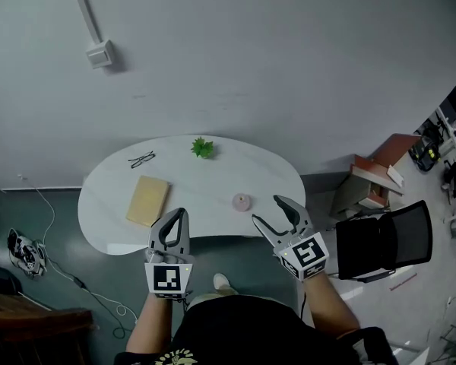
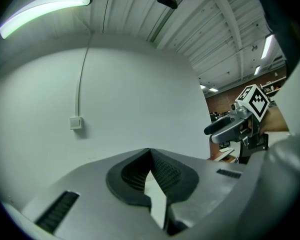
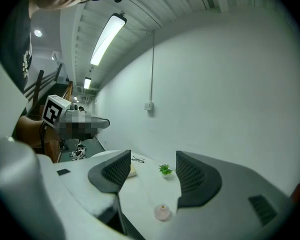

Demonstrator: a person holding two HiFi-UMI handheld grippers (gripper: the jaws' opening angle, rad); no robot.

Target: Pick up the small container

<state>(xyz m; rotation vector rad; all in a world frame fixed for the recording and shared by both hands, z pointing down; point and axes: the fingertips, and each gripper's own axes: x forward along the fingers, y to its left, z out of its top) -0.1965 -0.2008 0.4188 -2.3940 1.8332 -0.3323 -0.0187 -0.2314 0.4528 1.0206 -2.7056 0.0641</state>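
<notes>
L gripper (image 1: 180,216): jaws closed tip to tip, nothing btwn them; it hangs over the near edge of the white oval table (image 1: 213,181). A flat tan rectangular pad (image 1: 148,200) lies just left of its tips. Black-framed glasses (image 1: 141,159) lie beyond the pad, ahead-left. A small green potted plant (image 1: 202,147) stands well ahead, btwn both grippers. The small round pink container (image 1: 242,201) sits on the table just left of the R gripper (image 1: 267,209) tips, not touching. R gripper: jaws apart, empty. In the right gripper view the container (image 3: 162,212) lies ahead and low, in line w/ the gap.
</notes>
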